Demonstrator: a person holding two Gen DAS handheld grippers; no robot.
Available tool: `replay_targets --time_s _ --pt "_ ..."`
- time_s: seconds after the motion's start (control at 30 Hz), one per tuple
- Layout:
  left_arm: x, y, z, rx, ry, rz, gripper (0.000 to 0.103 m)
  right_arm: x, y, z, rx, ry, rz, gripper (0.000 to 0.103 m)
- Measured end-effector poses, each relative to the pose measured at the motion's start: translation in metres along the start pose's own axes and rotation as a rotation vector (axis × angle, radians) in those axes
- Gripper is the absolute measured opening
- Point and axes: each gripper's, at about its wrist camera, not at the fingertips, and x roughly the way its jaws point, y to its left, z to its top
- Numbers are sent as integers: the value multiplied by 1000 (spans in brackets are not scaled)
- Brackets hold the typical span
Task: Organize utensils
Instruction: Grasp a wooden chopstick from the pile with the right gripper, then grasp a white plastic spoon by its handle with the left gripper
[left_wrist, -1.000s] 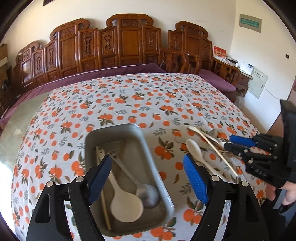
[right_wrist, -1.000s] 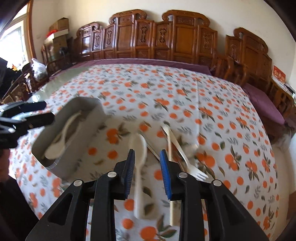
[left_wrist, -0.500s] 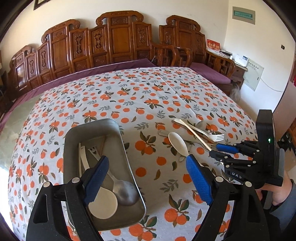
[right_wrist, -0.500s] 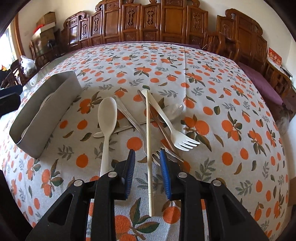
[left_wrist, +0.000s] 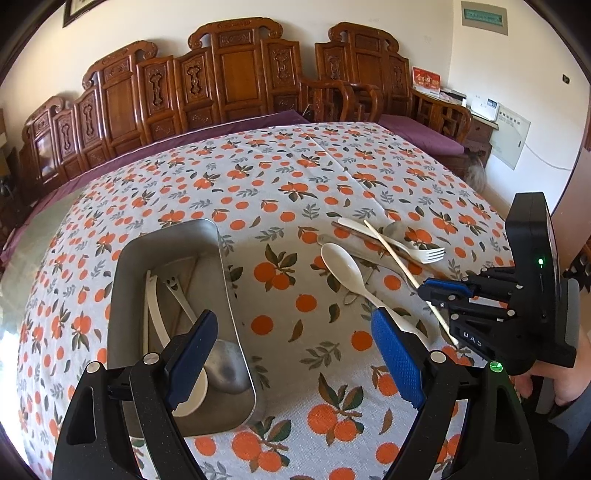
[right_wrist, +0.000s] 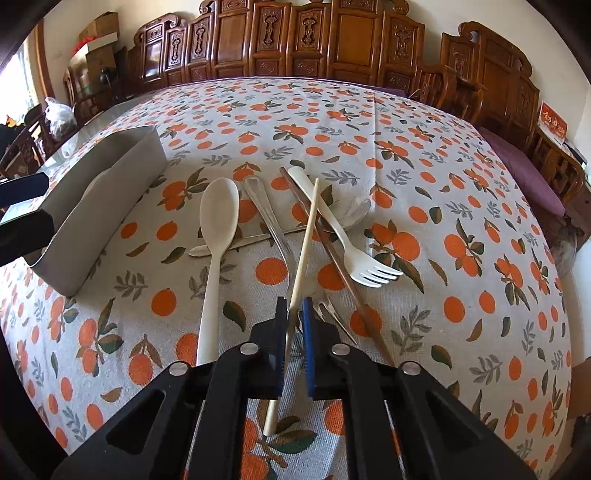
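On tablecloth, metal tray w/ spoons, fork.

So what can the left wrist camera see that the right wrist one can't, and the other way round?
Only the left wrist view looks down into the metal tray, showing the utensils already inside, and sees the right gripper from the side. Only the right wrist view shows the pale chopstick running between its own fingers, and the metal fork tines close up. Both show the white spoon, the white fork and the orange-print tablecloth.
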Motion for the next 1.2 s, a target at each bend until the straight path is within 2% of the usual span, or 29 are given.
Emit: replay_targets --time_s 0.17,0.4,0.5,0.67,0.87,1.2 --pt "-4 -5 -4 3 -4 11 82 -1 -2 0 5 -4 18 6" --pt "-8 -17 -2 27 -7 10 82 -20 -26 3 91 -78 55 6" --pt "-6 -24 0 18 6 -5 82 -22 -38 3 127 -92 60 6" --pt "4 -42 1 59 32 19 82 -24 -50 3 154 -110 54 6" --pt "21 -68 -1 62 67 14 81 -29 -61 2 185 -131 67 6" --pt "66 -81 9 0 143 14 56 -37 -84 5 273 -176 126 6"
